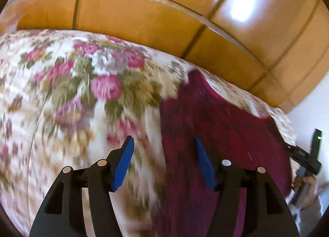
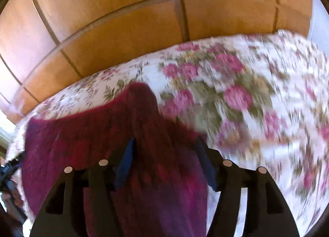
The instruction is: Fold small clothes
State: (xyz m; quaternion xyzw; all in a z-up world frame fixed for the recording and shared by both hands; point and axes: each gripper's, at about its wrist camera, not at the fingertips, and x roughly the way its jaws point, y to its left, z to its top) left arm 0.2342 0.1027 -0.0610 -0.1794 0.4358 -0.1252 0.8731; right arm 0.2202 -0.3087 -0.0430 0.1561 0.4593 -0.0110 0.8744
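While the maroon garment [image 1: 222, 126] lies spread on the floral bed [image 1: 67, 84], the left gripper [image 1: 163, 154] hovers over its edge, fingers apart and empty. From the right wrist, the right gripper [image 2: 164, 154] hovers likewise, released; no fold shows, so folding seems barely begun.

Motion blur smeared the floral bedspread [image 1: 67, 93] in both views, so its flowers lost their outlines. The maroon garment [image 1: 216, 117] ran out past the bottom edge, and its lower part was hidden behind the gripper bodies. At the frame edge, the right gripper [image 1: 308, 161] was cut off, its jaws unreadable.
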